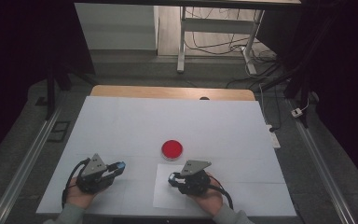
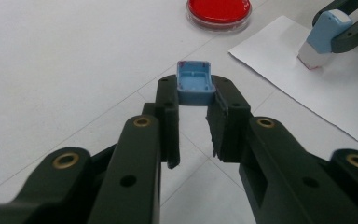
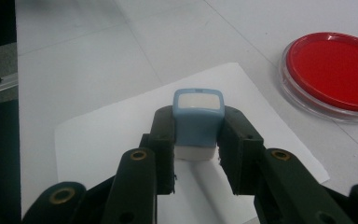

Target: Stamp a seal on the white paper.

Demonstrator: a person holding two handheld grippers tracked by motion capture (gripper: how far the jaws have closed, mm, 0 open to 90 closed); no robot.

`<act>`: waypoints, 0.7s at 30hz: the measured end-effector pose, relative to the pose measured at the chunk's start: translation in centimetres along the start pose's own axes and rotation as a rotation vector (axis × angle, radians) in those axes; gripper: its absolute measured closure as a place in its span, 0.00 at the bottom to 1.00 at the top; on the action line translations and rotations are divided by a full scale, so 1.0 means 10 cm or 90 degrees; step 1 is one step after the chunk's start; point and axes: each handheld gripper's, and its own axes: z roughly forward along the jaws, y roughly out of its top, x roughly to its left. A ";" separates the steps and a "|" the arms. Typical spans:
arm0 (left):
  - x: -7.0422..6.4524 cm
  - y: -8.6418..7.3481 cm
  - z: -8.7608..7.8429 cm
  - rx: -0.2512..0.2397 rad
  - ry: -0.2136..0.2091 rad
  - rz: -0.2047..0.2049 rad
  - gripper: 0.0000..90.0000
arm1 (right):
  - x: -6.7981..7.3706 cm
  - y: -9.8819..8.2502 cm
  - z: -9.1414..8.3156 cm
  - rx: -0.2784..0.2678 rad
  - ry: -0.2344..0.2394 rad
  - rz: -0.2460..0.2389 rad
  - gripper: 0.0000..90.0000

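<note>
stamp uncapped and poised over paper

the left hand-held gripper (image 1: 120, 165) is clenched on the stamp's blue cap (image 2: 195, 84), hollow side showing, held just above the white desk (image 1: 121, 126) and well off to the side of the work. to its right, the right hand-held gripper (image 1: 171, 178) is clenched on the blue stamp (image 3: 198, 122), whose pale pad end points down over the white paper sheet (image 3: 107, 140); from the left gripper view the pad looks close to the sheet, though i cannot tell whether it touches. the round red ink pad (image 1: 172, 148) sits just beyond the right hand-held gripper, near the sheet's far edge.

to do the step well, the stamp should probably come down square and flat, pressed once without sliding, so the mark does not smear; the cap hand is best kept still and clear.

the desk is covered in white, with a wooden edge at the far side. beyond it, a grey floor, table legs and loose cables sit in a dim room.
</note>
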 end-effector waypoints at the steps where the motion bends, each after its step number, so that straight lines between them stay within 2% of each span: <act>1: 0.00 0.00 0.00 0.000 0.000 0.000 0.82 | 0.00 0.00 0.00 0.000 0.000 0.000 0.75; 21: 0.00 0.00 0.00 0.001 0.000 0.000 0.82 | 0.01 0.00 0.00 0.000 -0.001 -0.001 0.75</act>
